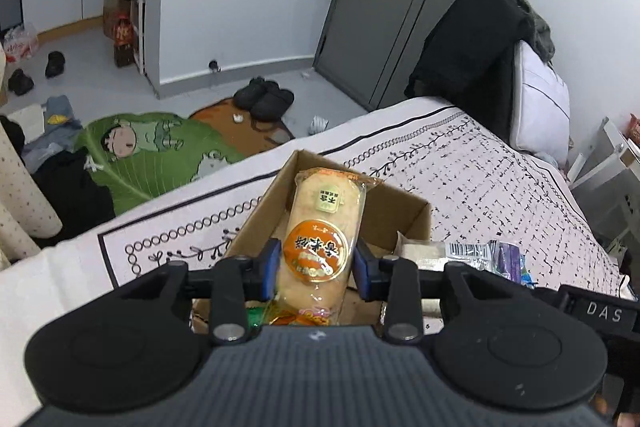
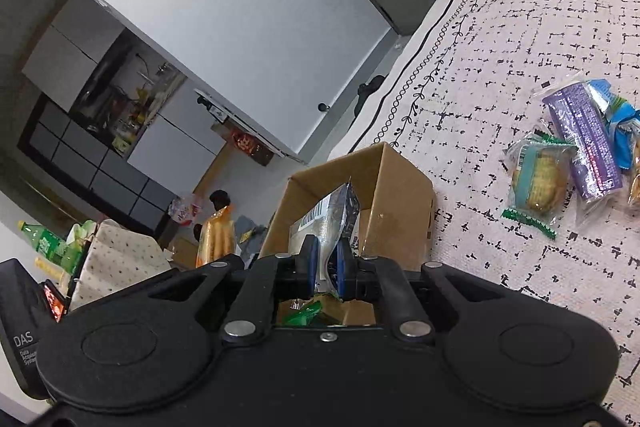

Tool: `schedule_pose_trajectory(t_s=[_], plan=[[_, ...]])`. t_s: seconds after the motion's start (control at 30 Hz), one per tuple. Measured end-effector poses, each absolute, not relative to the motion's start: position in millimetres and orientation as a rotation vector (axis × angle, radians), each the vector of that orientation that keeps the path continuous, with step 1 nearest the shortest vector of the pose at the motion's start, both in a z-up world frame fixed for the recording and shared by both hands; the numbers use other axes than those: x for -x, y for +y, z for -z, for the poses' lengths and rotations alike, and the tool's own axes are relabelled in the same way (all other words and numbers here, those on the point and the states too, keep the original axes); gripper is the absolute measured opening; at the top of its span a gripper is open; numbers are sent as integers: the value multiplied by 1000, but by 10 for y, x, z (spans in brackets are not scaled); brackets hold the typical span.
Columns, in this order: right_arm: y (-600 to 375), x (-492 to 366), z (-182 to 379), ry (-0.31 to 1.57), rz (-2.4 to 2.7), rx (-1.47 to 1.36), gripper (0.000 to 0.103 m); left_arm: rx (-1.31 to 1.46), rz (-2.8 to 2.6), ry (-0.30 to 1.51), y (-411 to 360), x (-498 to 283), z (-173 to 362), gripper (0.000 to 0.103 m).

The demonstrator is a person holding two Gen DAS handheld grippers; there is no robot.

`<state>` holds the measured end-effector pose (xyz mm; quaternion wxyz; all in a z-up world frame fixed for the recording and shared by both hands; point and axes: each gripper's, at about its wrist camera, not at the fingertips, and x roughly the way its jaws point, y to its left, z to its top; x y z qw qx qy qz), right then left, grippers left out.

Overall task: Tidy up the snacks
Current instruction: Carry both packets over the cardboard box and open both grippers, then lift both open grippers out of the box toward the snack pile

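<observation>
Your left gripper point(image 1: 316, 269) is clamping a rice cracker packet point(image 1: 320, 239), clear wrap with an orange round label, both blue pads point(image 1: 269, 269) pressing on its sides; the packet is standing lengthwise along the fingers and hanging over the open cardboard box point(image 1: 404, 215), its far end pointing toward 12 o'clock above the box's far wall. The box is sitting on the patterned bedspread point(image 1: 480, 179), and more wrappers, green and orange, are showing on its floor under the packet. At 3 o'clock of the box, loose snacks are lying on the bedspread: a white barcode packet point(image 1: 452, 253) just beside the box wall and a purple packet point(image 1: 508, 261) next to it. Your right gripper point(image 2: 325, 263) is pinching a dark foil pouch with a barcode label point(image 2: 330, 219), jaws nearly together on its lower edge, the pouch rising upright over the same cardboard box point(image 2: 400, 203); a green wrapper point(image 2: 302, 315) is lying inside the box below the fingers. In the right wrist view, at 2 o'clock of the box and well apart from it, a green-edged biscuit packet point(image 2: 538, 183), a purple stick packet point(image 2: 584, 143) and a blue wrapper point(image 2: 618, 119) are lying together on the bedspread, touching or overlapping one another. Slippers point(image 1: 264, 97) are sitting on the floor beyond the bed at 11 o'clock.
</observation>
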<state>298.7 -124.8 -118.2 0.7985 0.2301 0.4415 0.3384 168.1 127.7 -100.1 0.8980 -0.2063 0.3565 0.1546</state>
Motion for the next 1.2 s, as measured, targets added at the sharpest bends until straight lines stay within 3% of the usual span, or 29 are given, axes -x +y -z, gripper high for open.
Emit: schedule_pose_trajectory(t_s=[0.2, 0.3, 0.37, 0.43, 0.5, 0.6, 0.73, 1.2], plan=[[-1145, -2973, 1203, 947, -742, -482, 12, 527, -312, 763, 1437, -1660, 1096, 41], [-1079, -2970, 1212, 960, -752, -472, 16, 518, -305, 766, 1429, -1650, 1100, 49], [-1066, -2945, 1168, 945, -754, -453, 28, 506, -314, 769, 1411, -1661, 1095, 55], [-1093, -2919, 1111, 917, -749, -451, 51, 498, -327, 780, 1398, -1683, 1098, 59], [-1123, -2912, 1071, 898, -728, -440, 59, 496, -338, 794, 1393, -1697, 1107, 64], [-1170, -2912, 1058, 897, -704, -425, 63, 496, -361, 795, 1393, -1682, 1100, 71], [-1267, -2901, 998, 910, -642, -377, 80, 485, -390, 788, 1364, -1660, 1076, 74], [-1863, -2883, 637, 876, -594, -235, 93, 398, -399, 752, 1080, -1629, 819, 81]])
